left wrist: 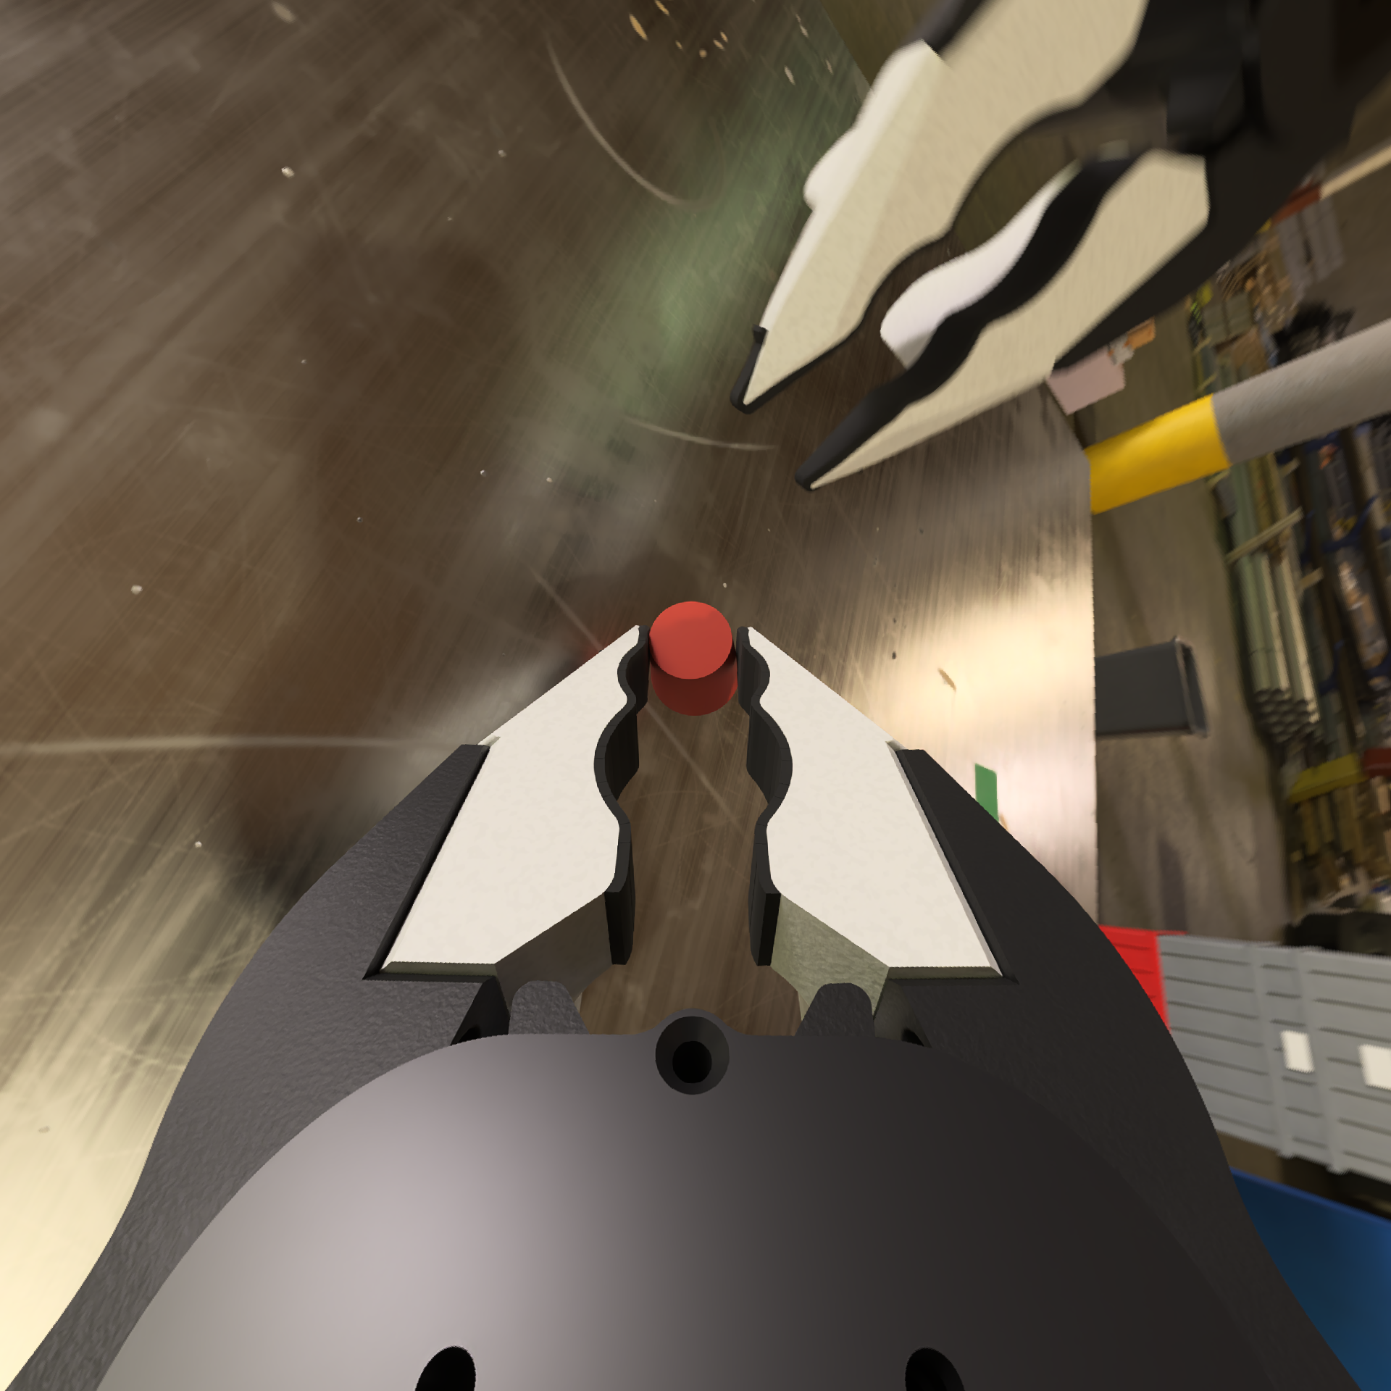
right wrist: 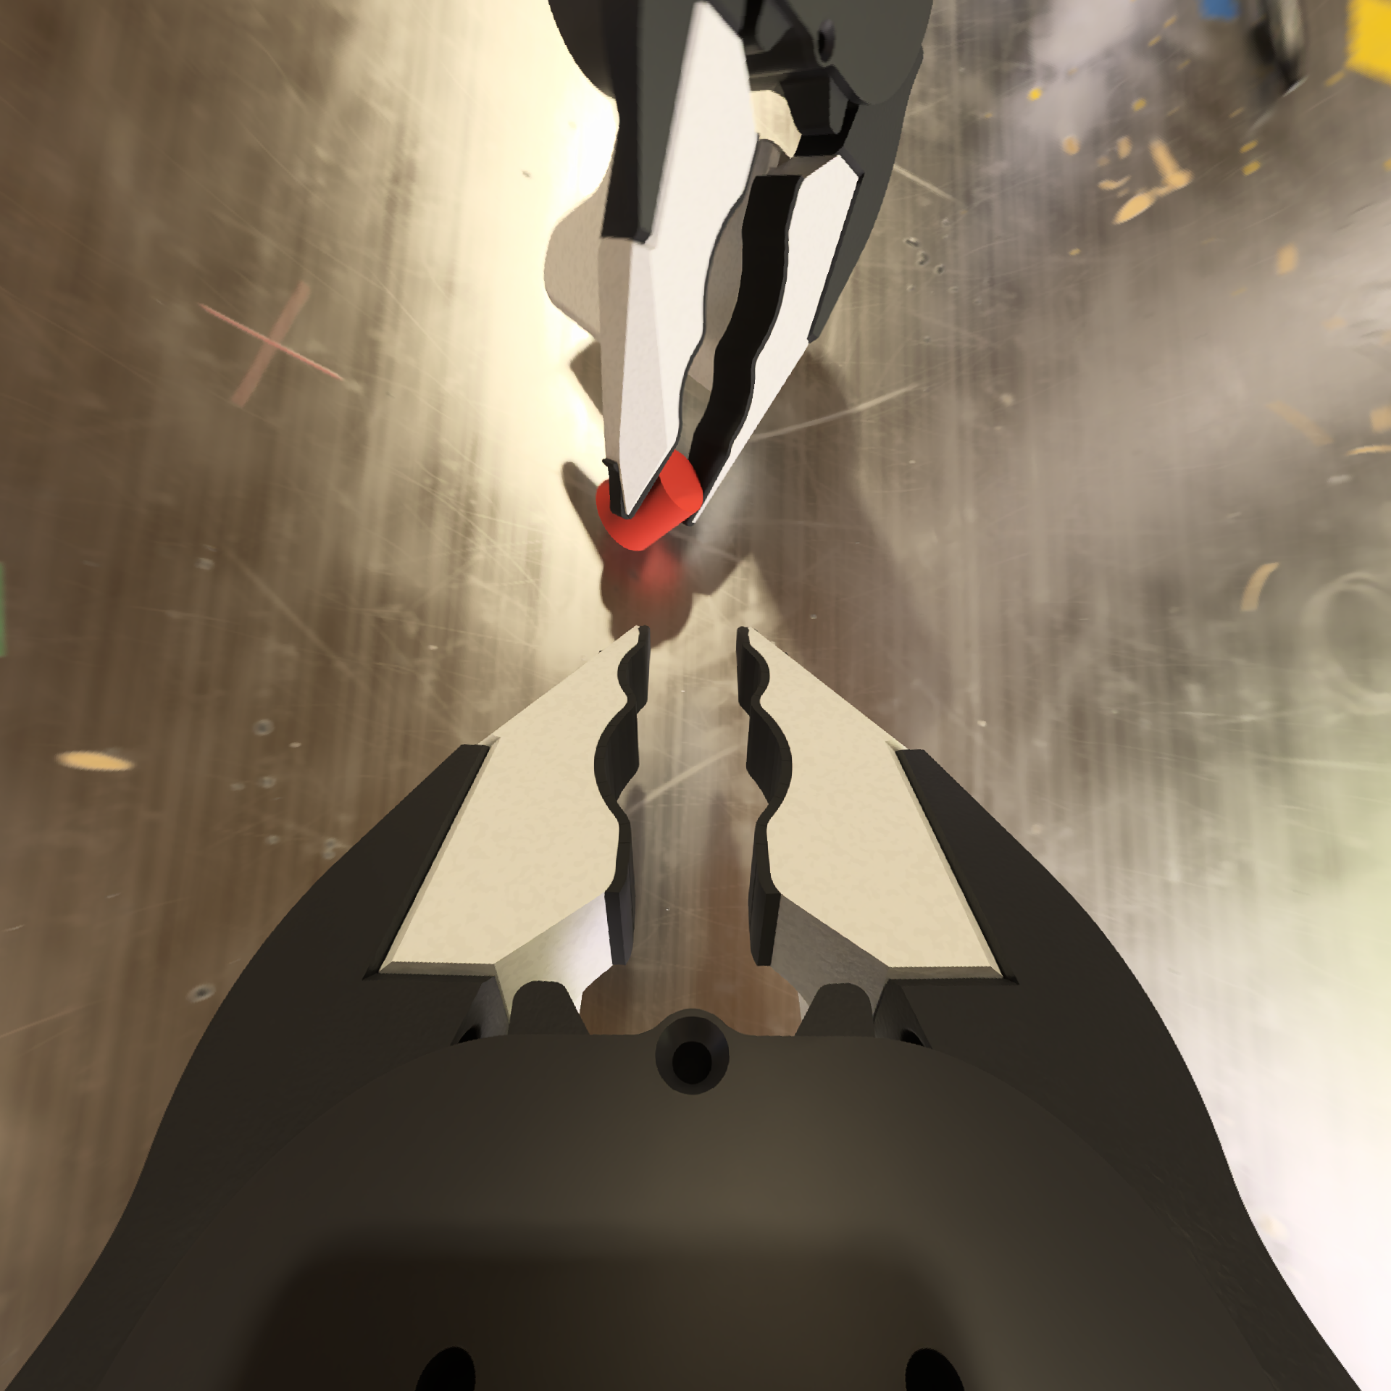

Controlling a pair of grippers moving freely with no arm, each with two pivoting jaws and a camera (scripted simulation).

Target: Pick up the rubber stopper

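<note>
The rubber stopper (left wrist: 691, 655) is a small red cylinder. My left gripper (left wrist: 691, 640) is shut on it, with its black pads pressing on either side at the fingertips. In the right wrist view, the left gripper (right wrist: 656, 506) comes in from the top and holds the stopper (right wrist: 666, 500) tilted, seemingly just above the scratched metal tabletop (right wrist: 301, 602), with a red reflection beneath it. My right gripper (right wrist: 692, 640) is open and empty, with its tips a short way from the stopper. It also shows at the upper right of the left wrist view (left wrist: 775, 444).
The tabletop's edge (left wrist: 1091, 677) runs down the right of the left wrist view. Beyond it are a yellow-and-grey post (left wrist: 1152, 451), a dark tube (left wrist: 1144, 689), grey drawer bins (left wrist: 1279, 1054), a blue bin (left wrist: 1317, 1264) and shelving. Yellowish shavings (right wrist: 1144, 188) lie on the table.
</note>
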